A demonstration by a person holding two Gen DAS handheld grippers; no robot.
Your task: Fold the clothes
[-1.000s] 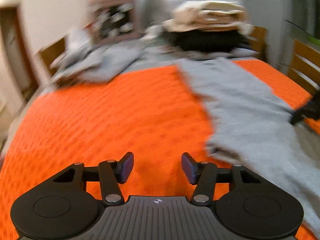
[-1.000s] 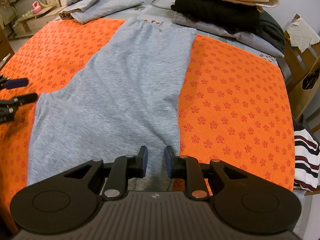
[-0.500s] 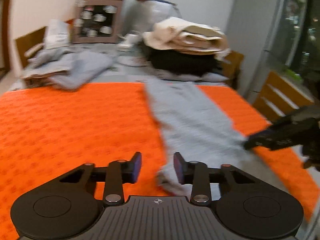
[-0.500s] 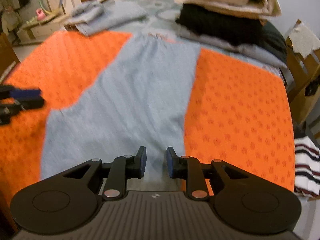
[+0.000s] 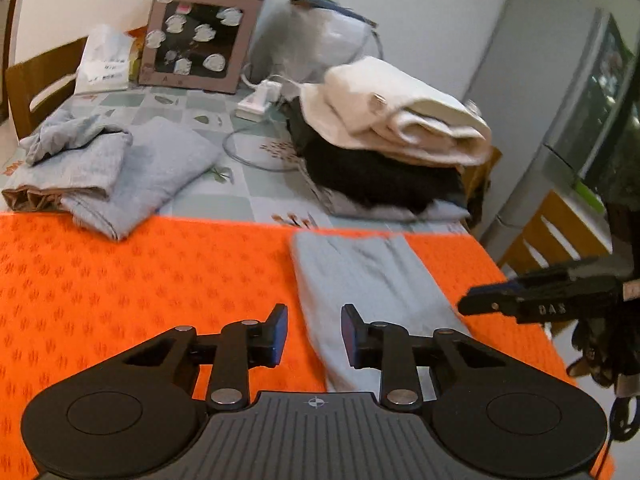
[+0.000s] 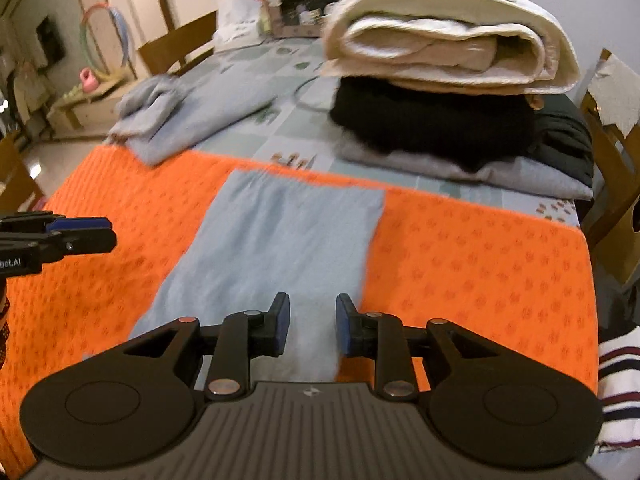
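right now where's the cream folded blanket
In both wrist views the cream blanket tops the black garment at the table's far right, beyond the orange mat.

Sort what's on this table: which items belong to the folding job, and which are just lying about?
In the job: grey garment spread on the orange mat; left gripper and right gripper, both open.

Lying about: stacked folded clothes, crumpled grey clothes, display box, white bag.
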